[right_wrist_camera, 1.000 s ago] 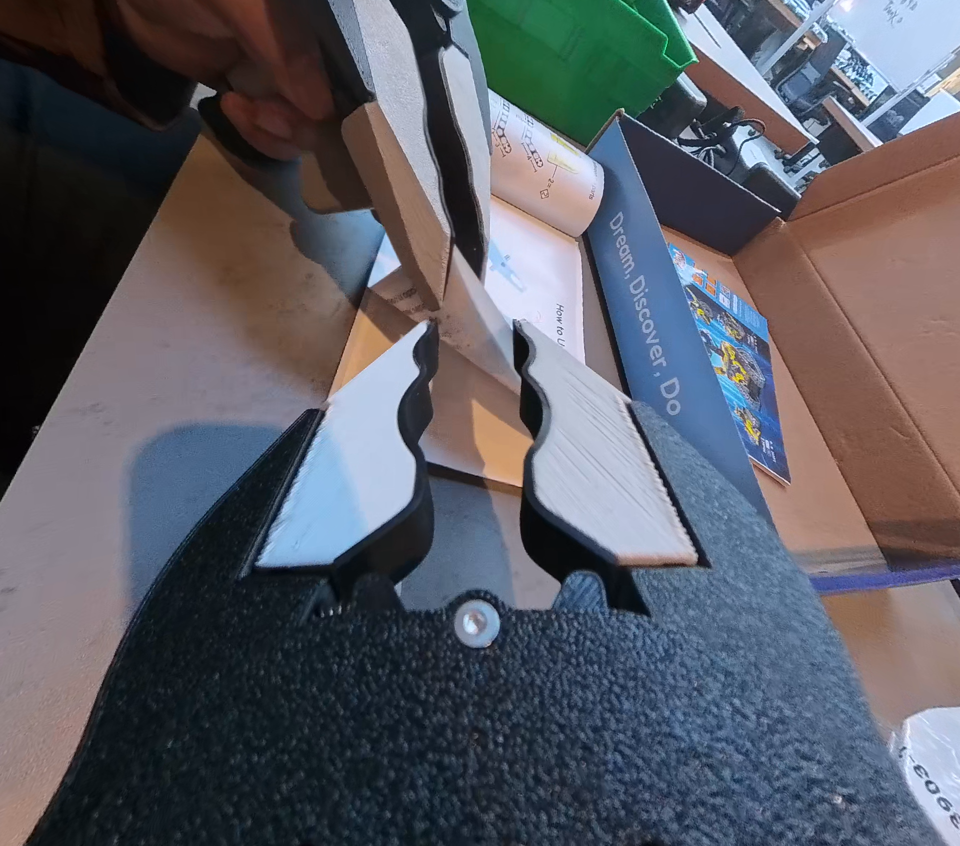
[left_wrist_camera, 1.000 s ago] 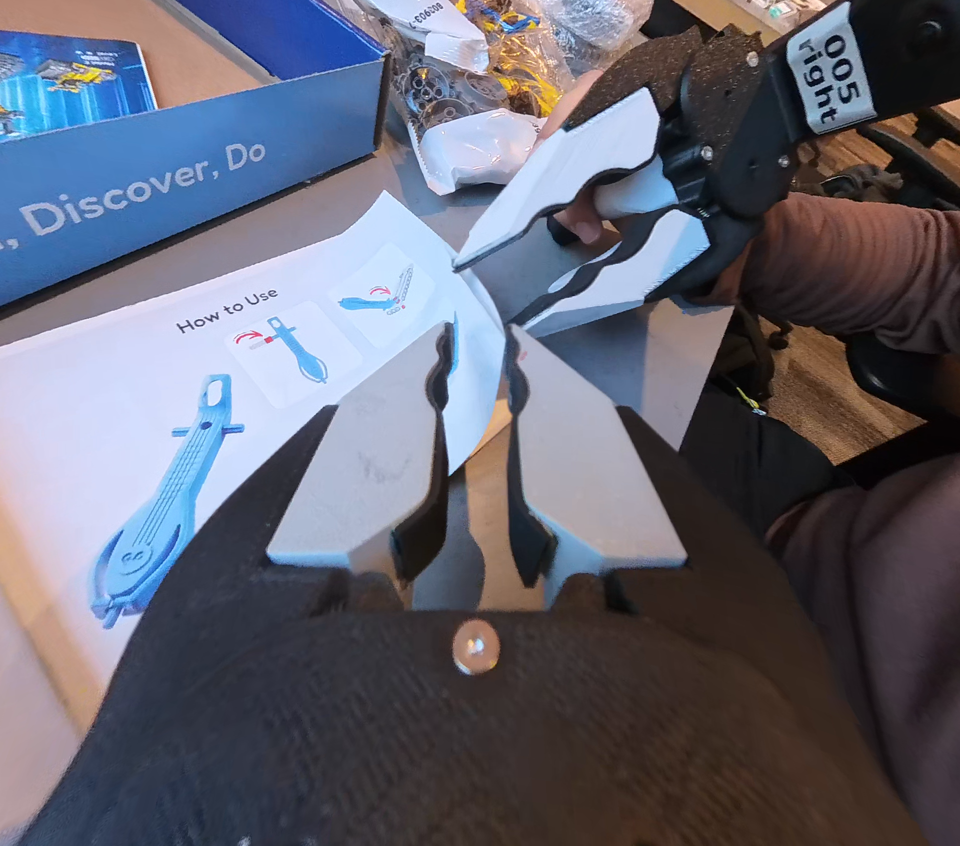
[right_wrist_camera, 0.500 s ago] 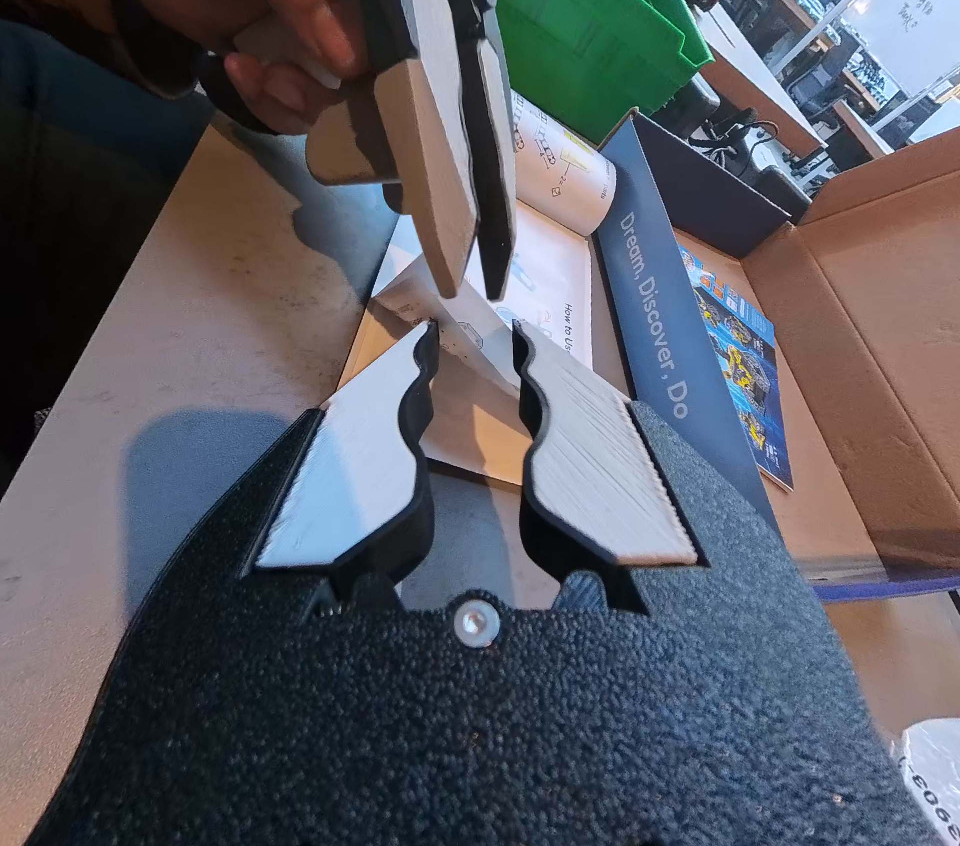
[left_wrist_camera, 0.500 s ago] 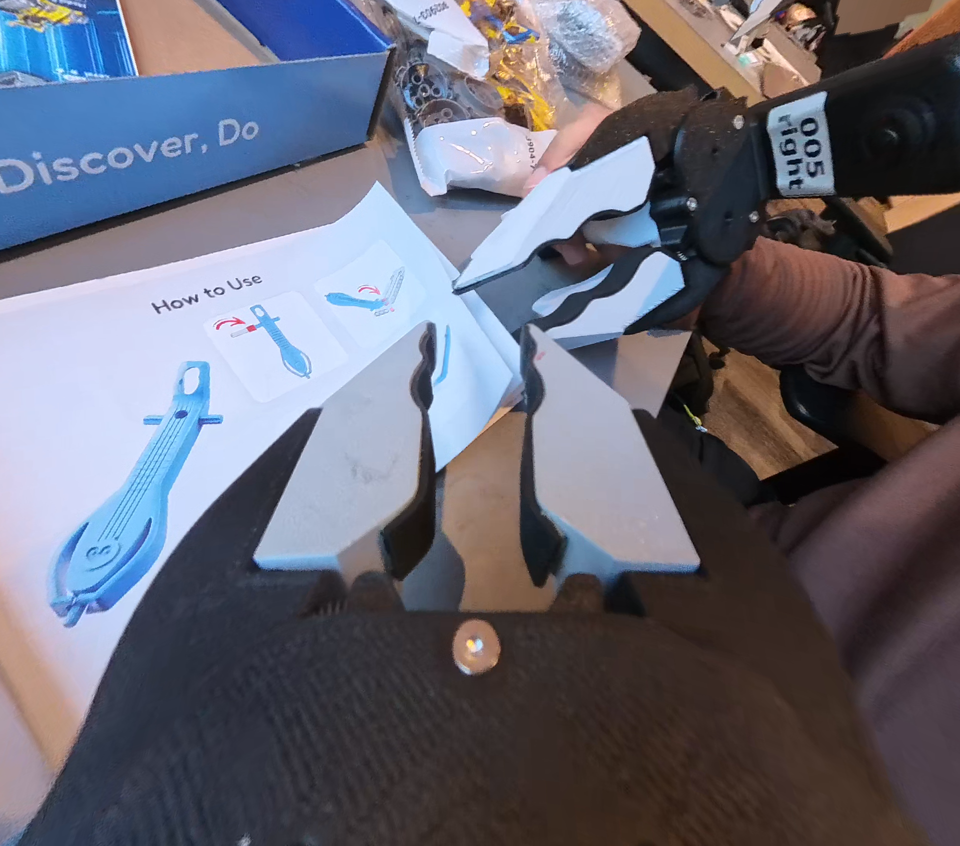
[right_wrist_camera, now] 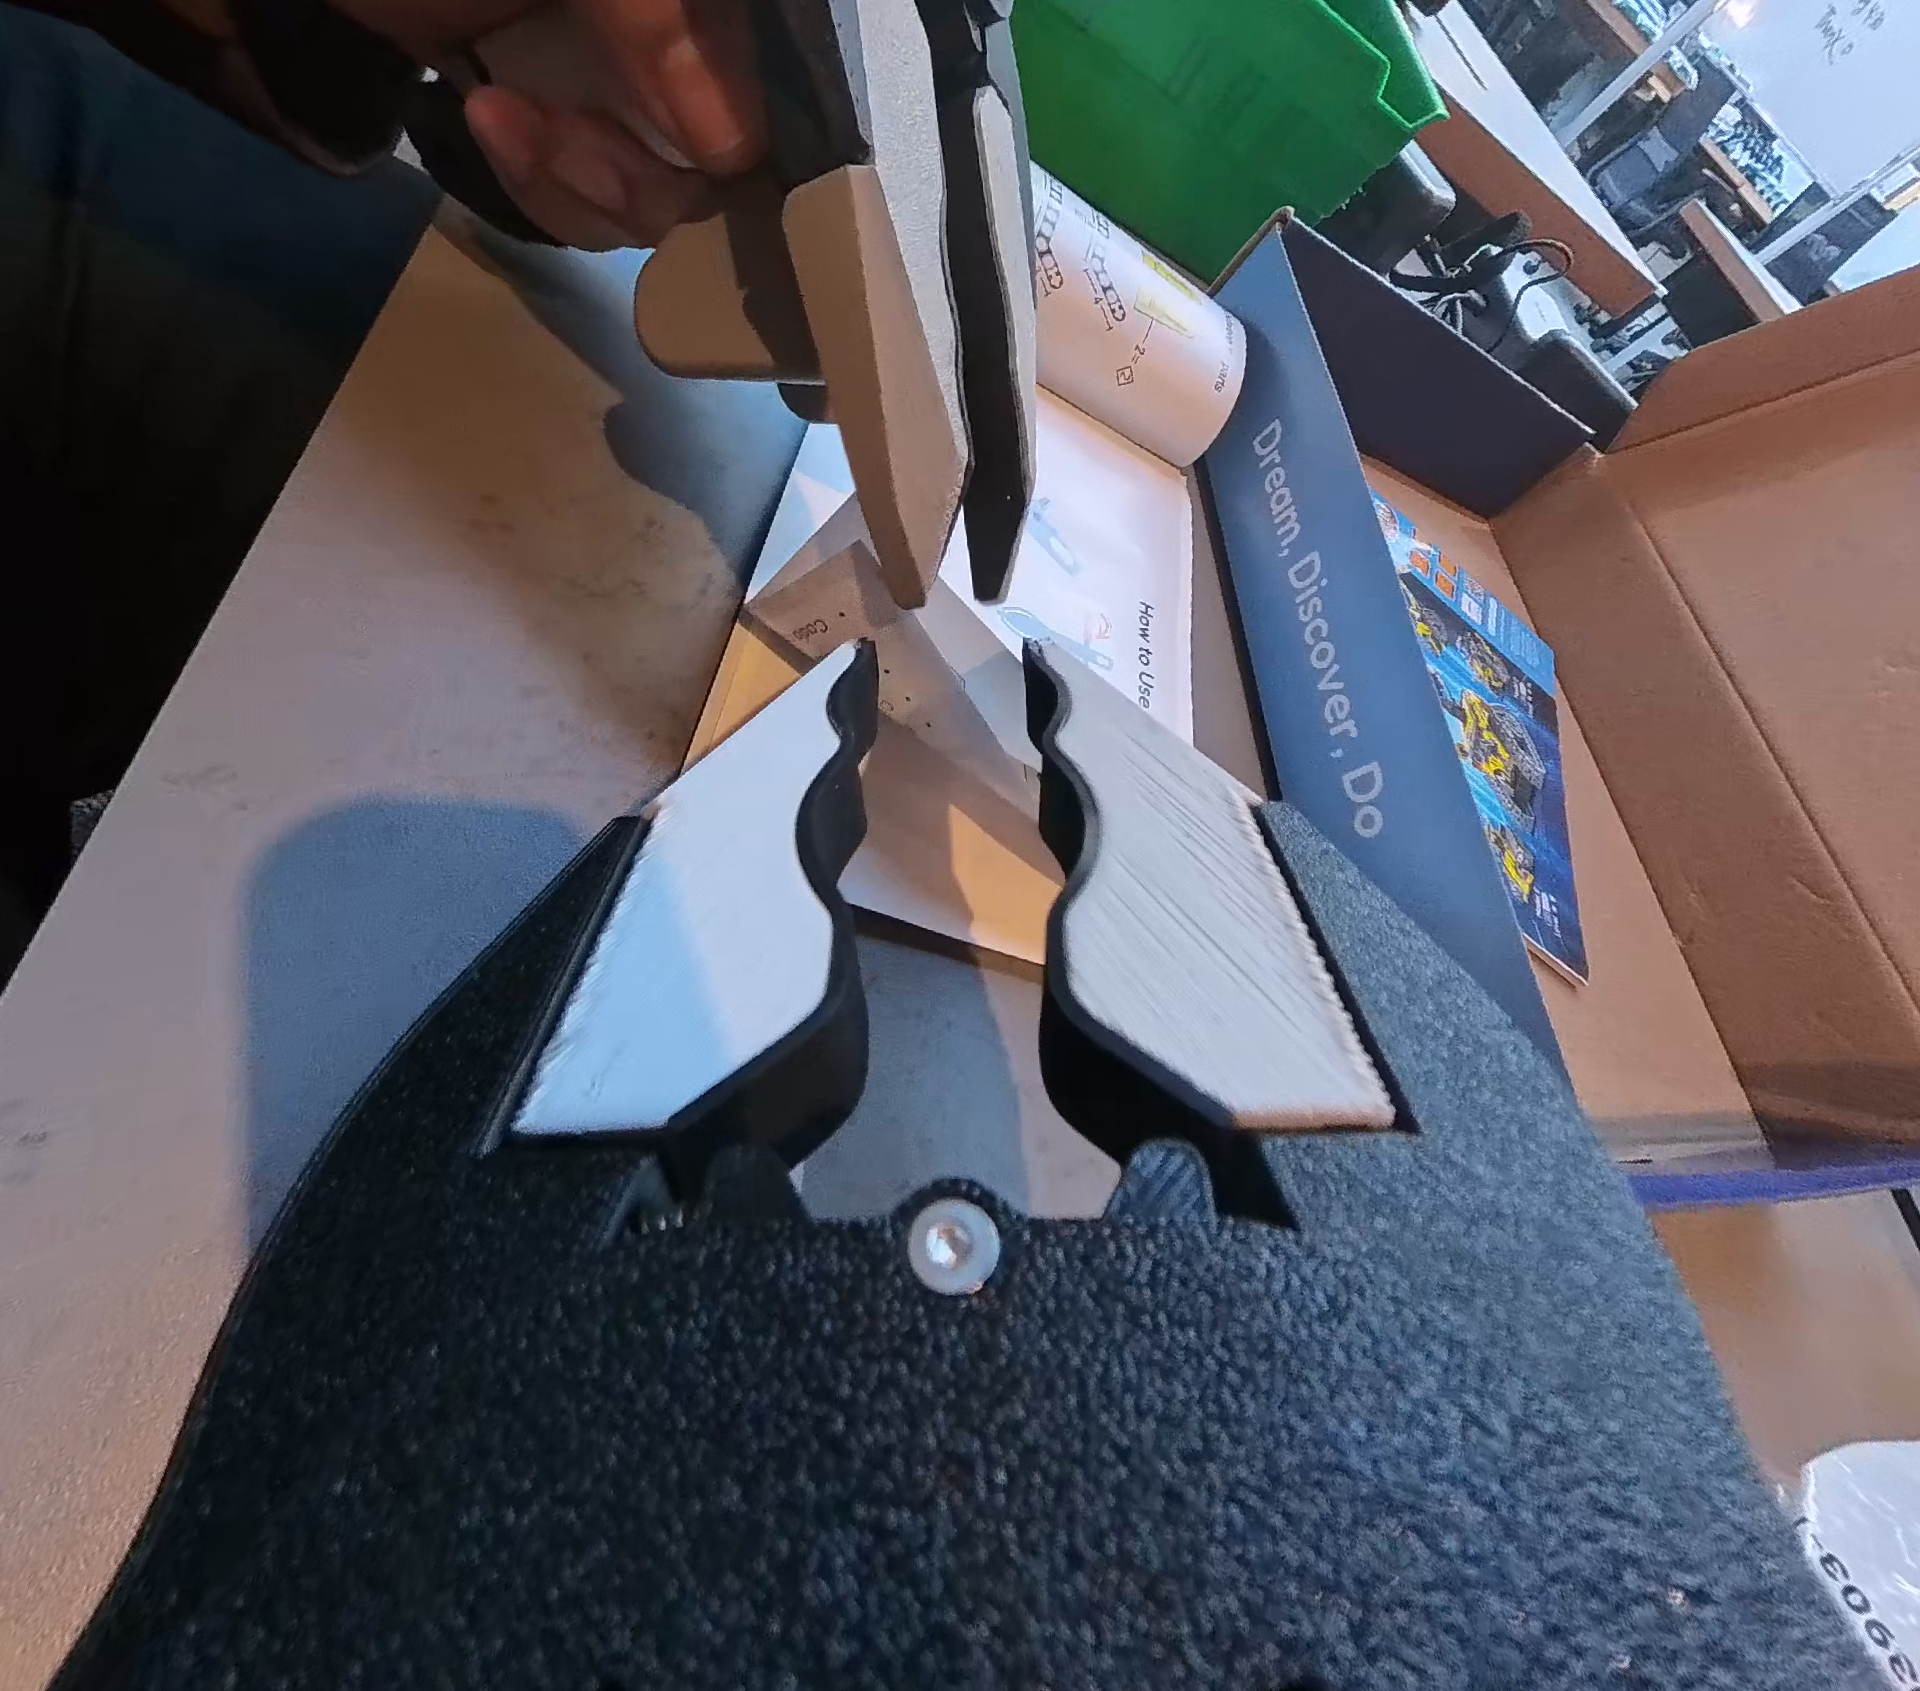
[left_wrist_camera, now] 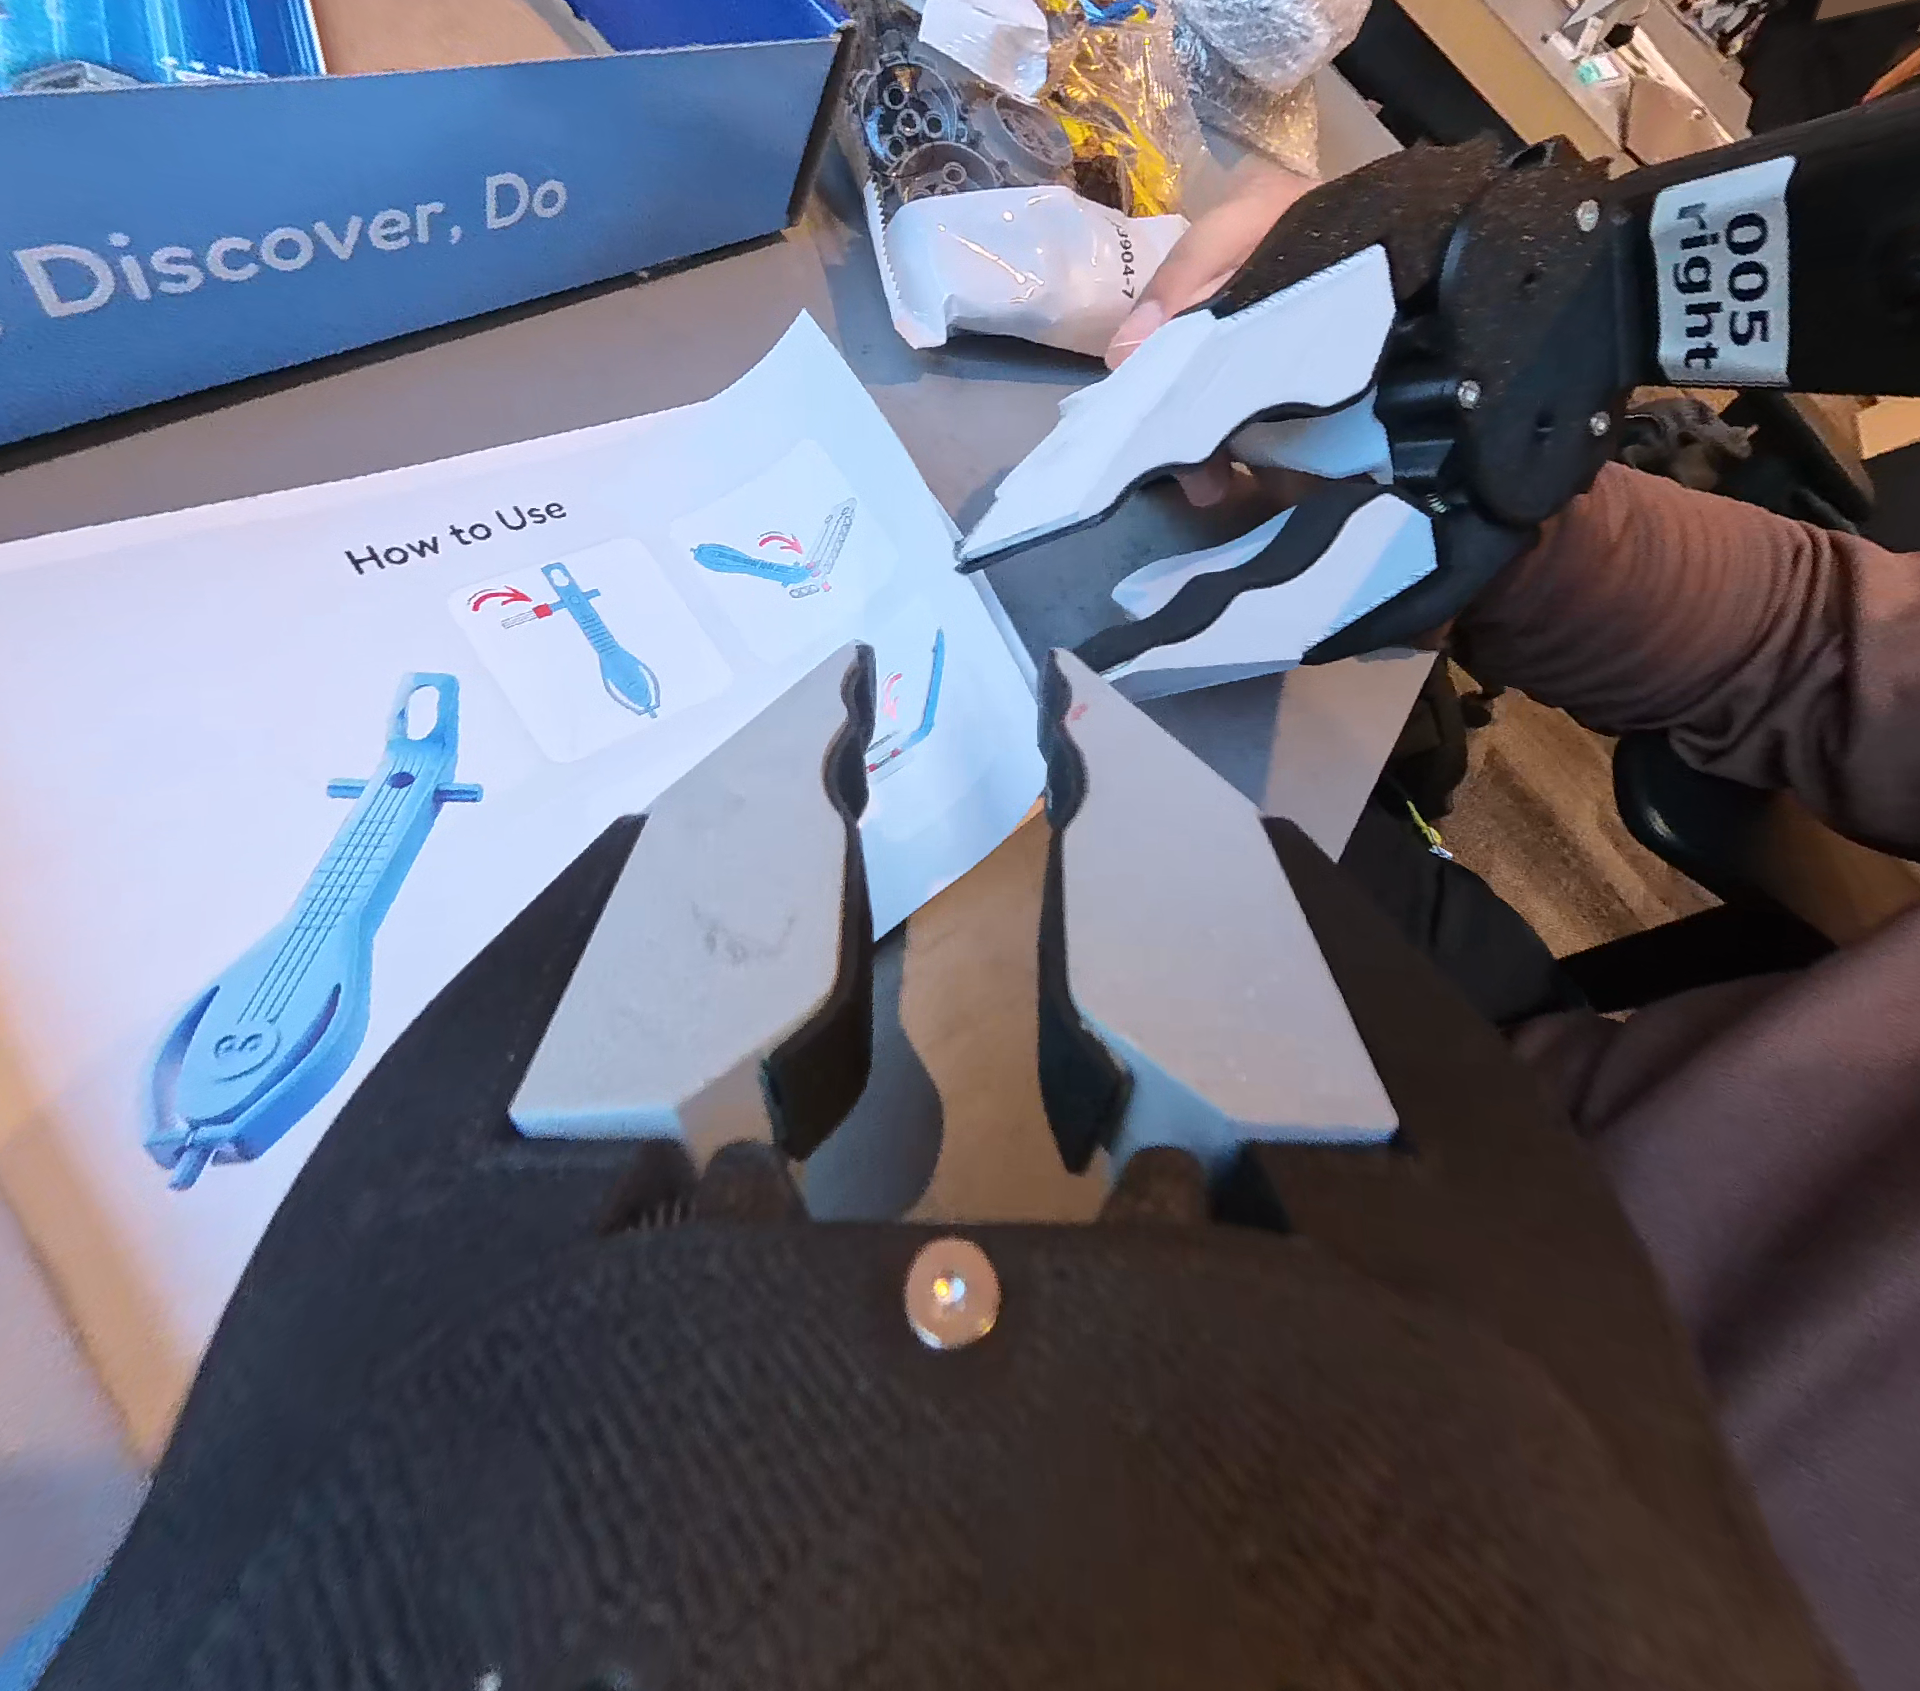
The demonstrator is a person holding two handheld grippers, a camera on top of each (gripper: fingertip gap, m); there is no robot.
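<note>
Paper is lying just ahead of both my tools: the white printed instruction sheet (left_wrist_camera: 520, 706), its lifted corner sitting between my left gripper (left_wrist_camera: 951, 685) and right gripper (right_wrist_camera: 940, 670), both parted and holding nothing. Blue cardboard box (left_wrist_camera: 416, 207) and clear parts bags (left_wrist_camera: 997, 83) are crowding beyond.

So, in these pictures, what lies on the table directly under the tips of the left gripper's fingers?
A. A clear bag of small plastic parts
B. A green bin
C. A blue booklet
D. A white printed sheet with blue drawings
D: in the left wrist view, the open left gripper hangs over the corner of the white printed sheet, while the bag of parts lies farther off beside the blue box.
</note>
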